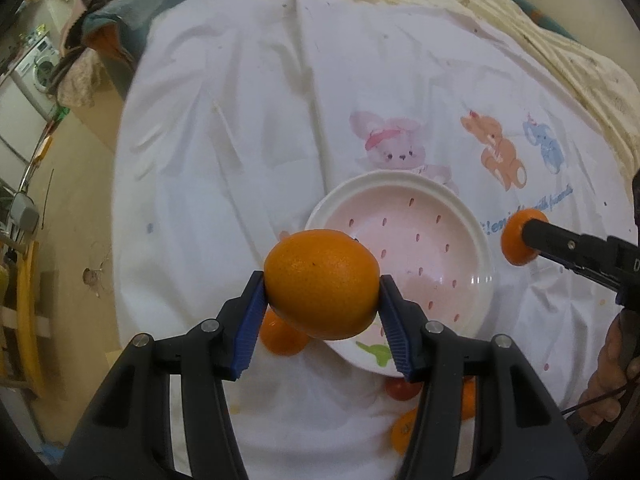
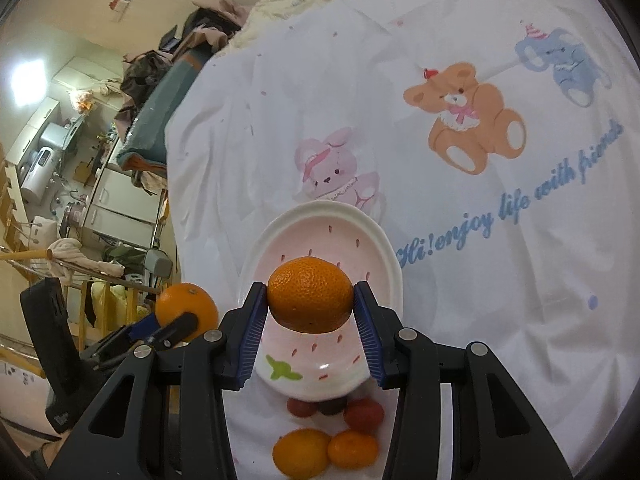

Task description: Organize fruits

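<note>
My left gripper is shut on a large orange and holds it above the near-left rim of a pink strawberry-pattern plate. My right gripper is shut on a second orange over the same plate. Each gripper shows in the other's view: the right one with its orange at the right, the left one with its orange at the lower left. Loose oranges and small red fruits lie on the cloth in front of the plate.
A white cloth with printed bear, rabbit and elephant figures covers the surface. Another orange lies under the left gripper. The cloth's left edge drops to a cluttered room with a washing machine and a yellow chair.
</note>
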The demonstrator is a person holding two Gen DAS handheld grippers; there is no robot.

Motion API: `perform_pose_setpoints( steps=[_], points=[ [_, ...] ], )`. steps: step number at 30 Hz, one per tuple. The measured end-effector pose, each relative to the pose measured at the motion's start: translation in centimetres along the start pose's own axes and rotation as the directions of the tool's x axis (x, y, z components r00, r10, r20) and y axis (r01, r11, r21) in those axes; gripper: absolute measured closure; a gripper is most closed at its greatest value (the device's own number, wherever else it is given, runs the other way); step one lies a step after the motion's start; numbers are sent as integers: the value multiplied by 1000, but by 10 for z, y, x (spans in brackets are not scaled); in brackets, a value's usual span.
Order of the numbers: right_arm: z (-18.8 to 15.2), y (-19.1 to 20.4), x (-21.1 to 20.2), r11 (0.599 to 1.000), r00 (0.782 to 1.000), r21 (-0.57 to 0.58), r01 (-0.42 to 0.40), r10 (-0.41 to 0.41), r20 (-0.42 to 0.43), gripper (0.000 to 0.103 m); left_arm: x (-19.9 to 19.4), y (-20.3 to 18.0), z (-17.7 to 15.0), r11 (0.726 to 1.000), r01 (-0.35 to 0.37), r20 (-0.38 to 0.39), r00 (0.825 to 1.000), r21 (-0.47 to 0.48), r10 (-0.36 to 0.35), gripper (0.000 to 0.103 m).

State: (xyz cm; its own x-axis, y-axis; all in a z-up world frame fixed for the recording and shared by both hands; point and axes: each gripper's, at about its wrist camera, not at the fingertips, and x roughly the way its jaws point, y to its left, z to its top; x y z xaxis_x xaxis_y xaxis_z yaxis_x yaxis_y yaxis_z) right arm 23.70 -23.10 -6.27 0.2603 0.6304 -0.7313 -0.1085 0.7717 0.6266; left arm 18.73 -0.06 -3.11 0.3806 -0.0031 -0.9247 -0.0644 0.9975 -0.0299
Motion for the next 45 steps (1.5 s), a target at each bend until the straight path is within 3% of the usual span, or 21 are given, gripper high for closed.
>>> perform_pose_setpoints(
  steps=[13,20,22,24,26,45],
  points=[
    [28,-14,86,998,985,30,55,-49,-168,57,57,-14,12,999,29,-79,997,36,-26,52],
    [34,-16,100,998,985,39,50,-43,-165,54,66,-12,17,999,49,-92,995,17,-47,52],
    [34,-16,96,998,988,48,33,-25,-154,50,67,-12,17,999,51,-91,995,16,-50,52],
    [36,-19,89,998,992,65,6,2,-128,35,69,-13,18,998,55,-92,994,13,-53,52],
    [38,-20,77,998,996,68,-2,8,-92,29,69,-12,18,998,62,-90,994,9,-61,52],
    [14,-38,-5,987,1000,160,25,-23,-16,29,82,-26,35,997,72,-51,996,9,-72,48]
  ],
)
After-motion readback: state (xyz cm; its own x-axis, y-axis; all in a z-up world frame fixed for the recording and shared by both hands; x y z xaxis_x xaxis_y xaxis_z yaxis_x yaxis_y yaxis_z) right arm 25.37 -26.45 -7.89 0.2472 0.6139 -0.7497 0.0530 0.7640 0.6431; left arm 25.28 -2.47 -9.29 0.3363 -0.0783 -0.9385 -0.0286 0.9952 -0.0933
